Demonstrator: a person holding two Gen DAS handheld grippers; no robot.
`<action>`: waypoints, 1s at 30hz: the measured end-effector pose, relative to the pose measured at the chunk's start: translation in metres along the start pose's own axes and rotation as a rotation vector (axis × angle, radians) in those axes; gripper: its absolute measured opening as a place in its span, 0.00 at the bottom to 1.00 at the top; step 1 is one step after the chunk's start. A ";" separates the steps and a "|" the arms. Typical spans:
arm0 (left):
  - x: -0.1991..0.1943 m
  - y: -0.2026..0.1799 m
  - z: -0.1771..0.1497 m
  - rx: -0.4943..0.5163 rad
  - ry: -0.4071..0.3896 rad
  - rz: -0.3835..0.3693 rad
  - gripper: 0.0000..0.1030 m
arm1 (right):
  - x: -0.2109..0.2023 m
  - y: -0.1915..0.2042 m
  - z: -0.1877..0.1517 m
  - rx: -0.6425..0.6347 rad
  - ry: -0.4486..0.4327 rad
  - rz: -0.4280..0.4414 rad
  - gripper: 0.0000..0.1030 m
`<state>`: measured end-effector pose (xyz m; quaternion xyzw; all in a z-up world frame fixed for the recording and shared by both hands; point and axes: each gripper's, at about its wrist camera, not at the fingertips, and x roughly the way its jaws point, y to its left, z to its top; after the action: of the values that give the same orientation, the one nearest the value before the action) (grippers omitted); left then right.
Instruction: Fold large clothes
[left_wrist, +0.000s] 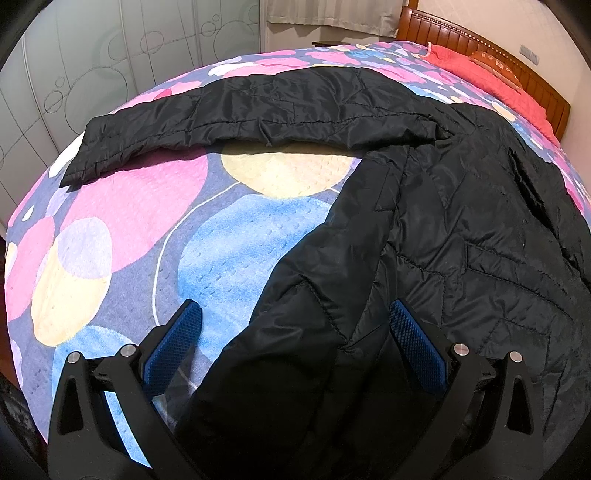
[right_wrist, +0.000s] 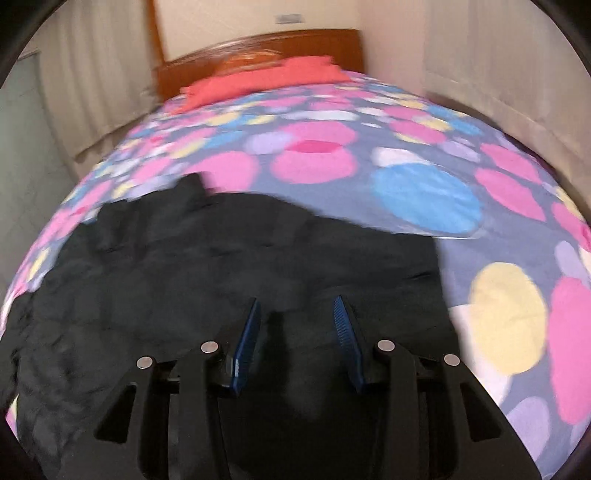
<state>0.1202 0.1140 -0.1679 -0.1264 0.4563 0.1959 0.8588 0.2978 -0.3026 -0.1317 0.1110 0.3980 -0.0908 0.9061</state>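
Spread across the bed (left_wrist: 110, 229), the black jacket (left_wrist: 461, 229) lies with one sleeve (left_wrist: 229, 114) stretched out. Both the left tool (left_wrist: 295, 332) and right tool (right_wrist: 297, 325) hover spread, pinching nothing. Slippery quilted fabric could slide from a shallow pinch.

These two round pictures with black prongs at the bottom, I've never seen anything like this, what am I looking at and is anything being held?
Each picture comes from a camera mounted on a hand-held gripper, looking out along its two blue-padded fingers. The left gripper stands wide open over the edge of a black quilted jacket, one sleeve stretched sideways. The jacket lies on a bed with a circle-patterned blanket. The right gripper, in a blurred view, sits over the same jacket with a gap between its pads. Nothing looks gripped.
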 end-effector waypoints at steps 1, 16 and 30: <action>0.000 0.001 0.001 0.001 0.000 0.000 0.98 | 0.000 0.013 -0.003 -0.026 0.003 0.025 0.41; 0.000 0.000 -0.001 -0.001 -0.001 -0.002 0.98 | -0.024 -0.014 -0.022 -0.011 0.010 -0.046 0.42; 0.001 0.000 -0.001 -0.005 0.002 -0.008 0.98 | -0.007 -0.025 -0.042 -0.016 0.000 -0.055 0.61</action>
<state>0.1202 0.1138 -0.1686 -0.1306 0.4562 0.1937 0.8587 0.2575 -0.3144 -0.1568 0.0926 0.4015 -0.1124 0.9042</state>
